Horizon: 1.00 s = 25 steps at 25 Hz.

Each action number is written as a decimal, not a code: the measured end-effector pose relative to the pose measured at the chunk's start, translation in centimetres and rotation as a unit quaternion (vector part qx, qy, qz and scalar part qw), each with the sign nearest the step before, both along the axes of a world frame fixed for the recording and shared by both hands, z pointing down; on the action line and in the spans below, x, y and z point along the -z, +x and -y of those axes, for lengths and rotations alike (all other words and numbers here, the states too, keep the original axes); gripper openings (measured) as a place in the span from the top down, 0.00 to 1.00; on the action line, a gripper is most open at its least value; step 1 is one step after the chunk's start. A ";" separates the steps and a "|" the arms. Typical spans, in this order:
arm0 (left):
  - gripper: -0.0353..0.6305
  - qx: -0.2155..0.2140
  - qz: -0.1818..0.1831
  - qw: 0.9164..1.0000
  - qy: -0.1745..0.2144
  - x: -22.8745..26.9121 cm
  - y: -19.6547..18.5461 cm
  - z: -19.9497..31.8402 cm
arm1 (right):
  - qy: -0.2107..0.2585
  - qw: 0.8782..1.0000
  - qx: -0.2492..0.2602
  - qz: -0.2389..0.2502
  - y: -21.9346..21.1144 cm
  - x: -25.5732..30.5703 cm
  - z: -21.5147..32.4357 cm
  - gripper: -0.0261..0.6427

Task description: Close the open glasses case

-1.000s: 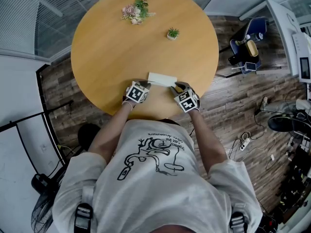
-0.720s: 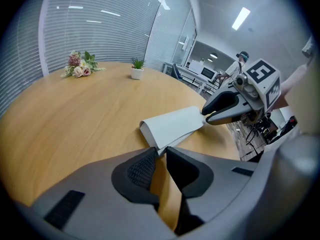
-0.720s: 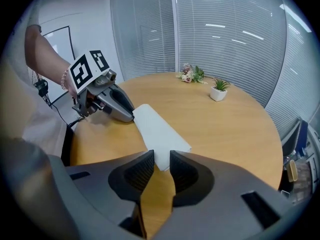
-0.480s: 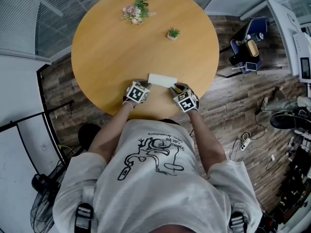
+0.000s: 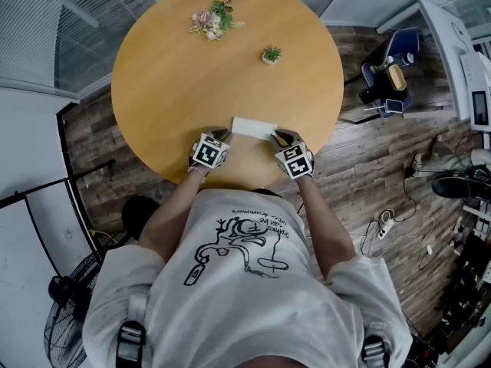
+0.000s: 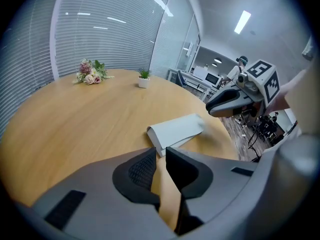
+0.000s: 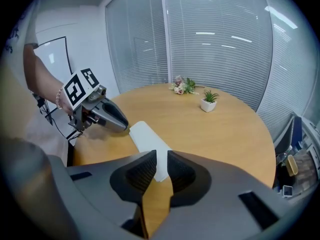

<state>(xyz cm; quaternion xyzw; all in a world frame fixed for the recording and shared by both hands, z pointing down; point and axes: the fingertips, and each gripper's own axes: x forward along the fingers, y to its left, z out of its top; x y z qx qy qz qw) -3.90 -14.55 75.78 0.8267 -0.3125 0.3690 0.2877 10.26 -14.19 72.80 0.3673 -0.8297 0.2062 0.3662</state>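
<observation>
Left gripper (image 5: 221,136) is drawn slightly back from the glasses case (image 5: 255,127), which is laid by the table's (image 5: 192,75) near edge | right gripper (image 7: 161,156) jaws are being closed on nothing | left jaws are held slightly apart, empty | case is judged almost shut; a final press is left.

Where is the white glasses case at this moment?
In the head view, the glasses case lies on the round table, by the edge nearest the person.
</observation>
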 end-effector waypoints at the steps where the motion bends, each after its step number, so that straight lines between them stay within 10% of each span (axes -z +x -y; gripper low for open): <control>1: 0.83 0.006 -0.002 1.000 0.004 0.3 -0.2 0.0 | 0.004 1.000 -0.003 0.005 0.0 0.5 0.2 0.85; 11: 0.89 0.050 -0.045 0.994 0.080 7.0 -0.5 0.9 | 0.049 0.997 -0.026 0.055 -0.5 6.7 1.0 0.89; 25: 0.91 0.078 -0.143 0.966 0.203 22.4 1.1 3.0 | 0.118 0.983 -0.061 0.124 -0.8 19.0 2.2 0.93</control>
